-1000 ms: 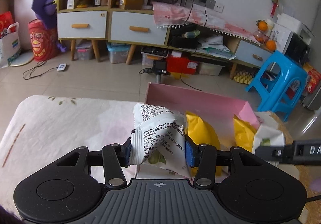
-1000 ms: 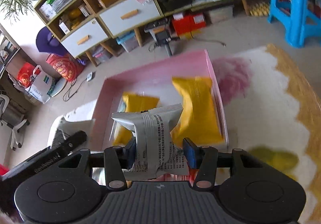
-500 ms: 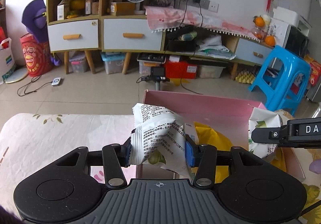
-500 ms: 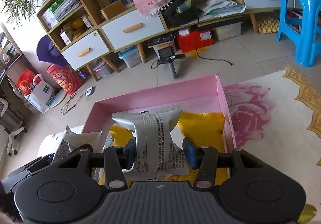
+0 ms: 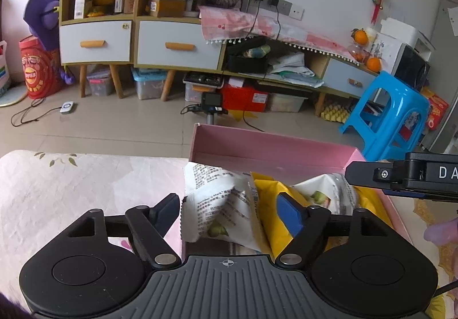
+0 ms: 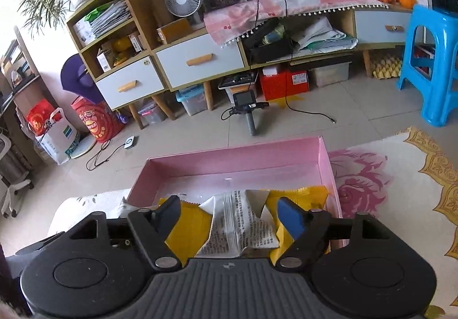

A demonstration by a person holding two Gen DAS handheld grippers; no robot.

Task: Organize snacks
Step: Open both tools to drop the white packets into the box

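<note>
Pink cardboard box (image 5: pixel 274 144), shallow and open-topped, sits on your counter (image 5: pixel 71 187), which wears a pale cloth printed with pink flowers; in the right wrist view its far wall runs from 10 to 1 o'clock.

Item 1: white crinkled snack packet with black print (image 5: pixel 220 198). It lies at the box's near left corner, leaning over the rim, between the fingers of your left gripper (image 5: pixel 232 211). Those jaws are opening; neither blue pad presses on the packet, so it is loose.

Item 2: second white printed snack packet (image 6: pixel 243 224), seen in the right wrist view. It lies inside the box on the yellow packs, between the fingers of your right gripper (image 6: pixel 232 214). These jaws are opening too, with clear gaps on both sides of the packet.

Item 3: yellow foil snack packs with serrated edges (image 6: pixel 300 196). At least two lie flat on the box floor, one at 9 o'clock of the second packet, one at 3 o'clock. In the left wrist view a yellow pack (image 5: pixel 272 204) lies just beside the first packet.

Item 4: your right gripper's black body enters the left wrist view at 3 o'clock, above the box's right end.
</note>
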